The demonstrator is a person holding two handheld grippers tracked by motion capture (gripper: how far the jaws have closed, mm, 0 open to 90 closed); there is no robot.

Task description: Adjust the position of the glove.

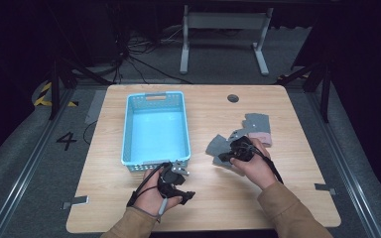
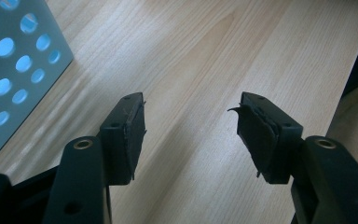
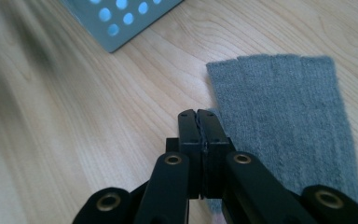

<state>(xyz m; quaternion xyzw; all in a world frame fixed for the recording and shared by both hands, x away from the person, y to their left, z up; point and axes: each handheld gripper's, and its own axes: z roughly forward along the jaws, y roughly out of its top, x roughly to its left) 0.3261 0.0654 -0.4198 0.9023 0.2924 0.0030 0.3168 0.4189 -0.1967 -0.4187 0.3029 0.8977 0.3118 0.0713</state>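
The right gripper (image 3: 199,115), jaws pressed together and empty, hovers at the near edge of a grey cloth (image 3: 284,116) lying flat on the wooden table (image 1: 297,198); the cloth's long axis runs away from the jaws. The left gripper (image 2: 191,133) stands open over bare wood beside the blue basket (image 1: 155,126). Dark floor surrounds the table.

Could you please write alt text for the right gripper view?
The right gripper's two black jaws are shut together at the near edge of a grey cloth lying flat on the wooden table. A corner of the blue basket shows at the top.
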